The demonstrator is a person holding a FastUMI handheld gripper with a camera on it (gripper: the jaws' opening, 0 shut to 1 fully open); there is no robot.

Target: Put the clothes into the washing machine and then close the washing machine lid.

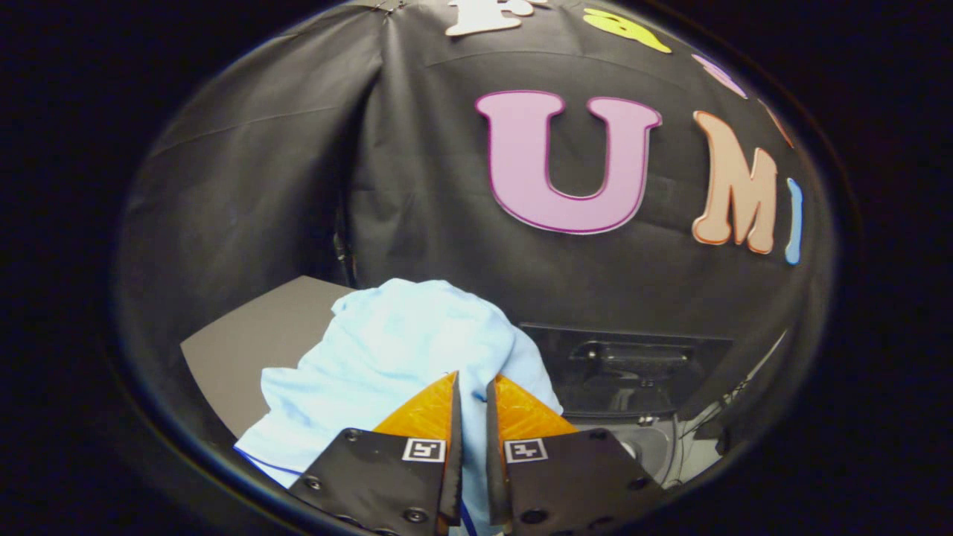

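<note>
Tool (473, 381): fingers drawn nearly together, a narrow gap between the tips; a strip of light blue cloth shows in that gap lower down, but whether both fingers press on it cannot be told.

Garment (387, 357): light blue, crumpled, heaped directly ahead of and under the fingers, draped over the near edge of the counter (253, 335), a dark grey flat surface to the left.

Washing machine (633, 372): dark, to the right of the garment, lid raised, pale interior below.

Cables (707, 432): hanging just right of the machine.
</note>
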